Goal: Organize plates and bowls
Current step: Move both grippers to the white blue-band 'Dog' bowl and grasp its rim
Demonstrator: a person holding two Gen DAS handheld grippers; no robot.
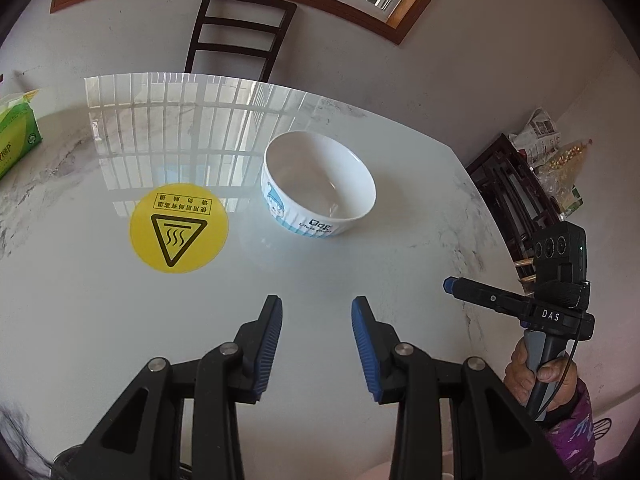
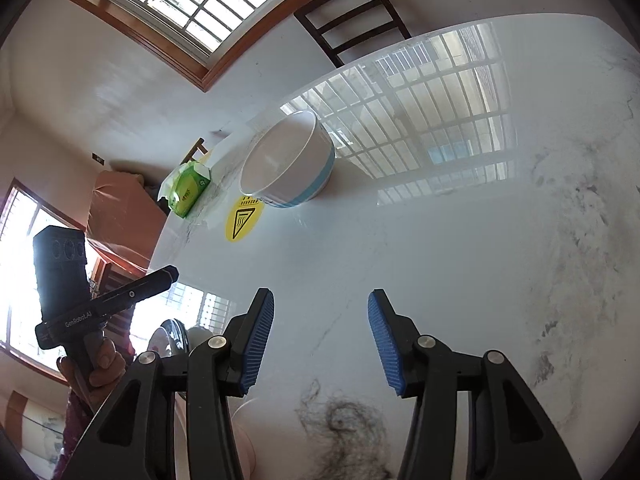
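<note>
A white bowl [image 1: 319,184] with a blue cartoon print stands upright and empty on the white marble table [image 1: 320,272]. It also shows in the right wrist view [image 2: 286,160], far ahead and to the left. My left gripper [image 1: 317,305] is open and empty, above the table a short way in front of the bowl. My right gripper [image 2: 321,299] is open and empty over bare table. The right gripper also shows from the side at the right edge of the left wrist view [image 1: 450,283]. No plate is in view.
A round yellow hot-surface sticker [image 1: 178,229] lies left of the bowl. A green tissue pack [image 1: 16,130] sits at the table's far left. A dark wooden chair [image 1: 240,32] stands behind the table under the window. A dark side stand with bags [image 1: 532,184] is at the right.
</note>
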